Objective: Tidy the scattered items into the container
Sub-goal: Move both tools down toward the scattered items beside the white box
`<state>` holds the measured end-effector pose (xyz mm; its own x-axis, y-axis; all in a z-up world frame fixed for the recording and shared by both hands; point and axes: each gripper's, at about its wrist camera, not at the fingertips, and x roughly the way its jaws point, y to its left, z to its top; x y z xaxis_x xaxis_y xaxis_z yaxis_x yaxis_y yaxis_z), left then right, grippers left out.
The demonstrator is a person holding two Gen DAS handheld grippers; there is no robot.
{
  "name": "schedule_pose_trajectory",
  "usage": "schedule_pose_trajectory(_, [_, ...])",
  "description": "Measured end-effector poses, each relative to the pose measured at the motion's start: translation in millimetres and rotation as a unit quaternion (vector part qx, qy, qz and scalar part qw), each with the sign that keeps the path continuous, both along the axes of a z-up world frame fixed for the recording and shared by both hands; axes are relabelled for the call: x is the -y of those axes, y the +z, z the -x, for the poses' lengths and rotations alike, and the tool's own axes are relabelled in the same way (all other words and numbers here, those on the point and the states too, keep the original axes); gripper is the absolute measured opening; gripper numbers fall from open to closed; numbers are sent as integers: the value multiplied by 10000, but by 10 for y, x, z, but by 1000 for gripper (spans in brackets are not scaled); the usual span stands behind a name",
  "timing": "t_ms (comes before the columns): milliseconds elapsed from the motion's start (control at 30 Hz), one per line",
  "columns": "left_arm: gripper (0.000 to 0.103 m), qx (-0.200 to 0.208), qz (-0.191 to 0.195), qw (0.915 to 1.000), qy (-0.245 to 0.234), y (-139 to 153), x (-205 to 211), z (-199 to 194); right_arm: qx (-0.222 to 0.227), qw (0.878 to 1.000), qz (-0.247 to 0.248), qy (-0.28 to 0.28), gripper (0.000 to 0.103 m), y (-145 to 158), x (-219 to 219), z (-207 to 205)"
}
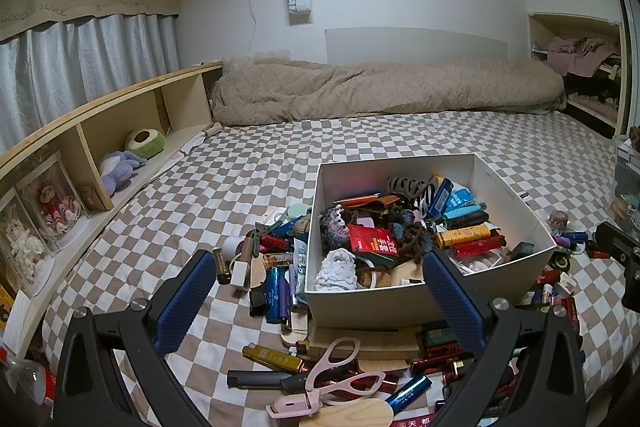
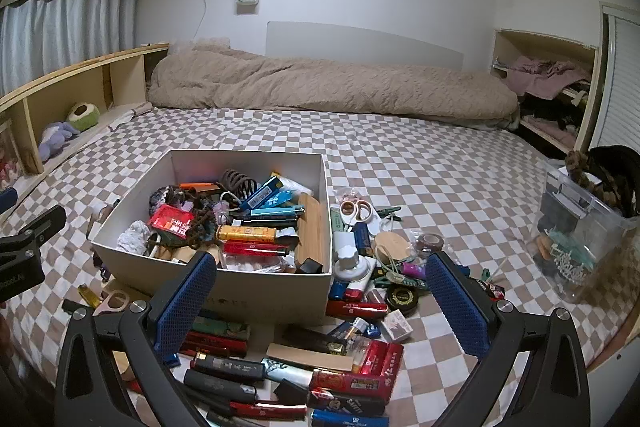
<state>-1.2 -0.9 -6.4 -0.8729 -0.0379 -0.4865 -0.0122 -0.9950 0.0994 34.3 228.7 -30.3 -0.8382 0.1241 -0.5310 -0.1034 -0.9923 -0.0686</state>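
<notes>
A white cardboard box (image 1: 384, 301) (image 2: 272, 291) stands on the checkered bed, heaped with lighters, packets and hair ties. Several loose items lie scattered around it: pink scissors-like curler (image 1: 332, 379), dark lighters (image 1: 276, 291) on its left, red packs (image 2: 360, 307), a white knob (image 2: 347, 259) and a round wooden lid (image 2: 390, 243) on its right. My left gripper (image 1: 320, 291) hovers open over the box's near wall, nothing between its blue pads (image 1: 184, 303). My right gripper (image 2: 320, 291) hovers open over the box's near right corner, empty too.
A clear plastic bin (image 2: 584, 227) with hair things stands at the bed's right edge. A folded beige duvet (image 2: 320, 87) lies at the back. Wooden shelf cubbies (image 1: 120, 131) with plush toys run along the left. The far checkered bedsheet (image 2: 400, 155) lies flat.
</notes>
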Motion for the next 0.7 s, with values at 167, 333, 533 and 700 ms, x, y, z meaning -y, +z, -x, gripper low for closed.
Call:
schedule_pose_trajectory(167, [103,0,0,10000,-3,-10,1,-4,-13,10000,8,-18,103,0,-5,0])
schedule_pose_trajectory(333, [103,-61,-52,10000,12,-9,7,-10,-117,9999,80,-34,103,21,-37,-18])
schedule_pose_trajectory(533, [103,-18,-23,10000,56,-18,37,-14,-305,9993,201,-83,103,43,-87,-73])
schedule_pose_trajectory(700, [103,177,-205,9996,23,-109,102,-12,-456,9981,390,-106,103,-25,-129,-119])
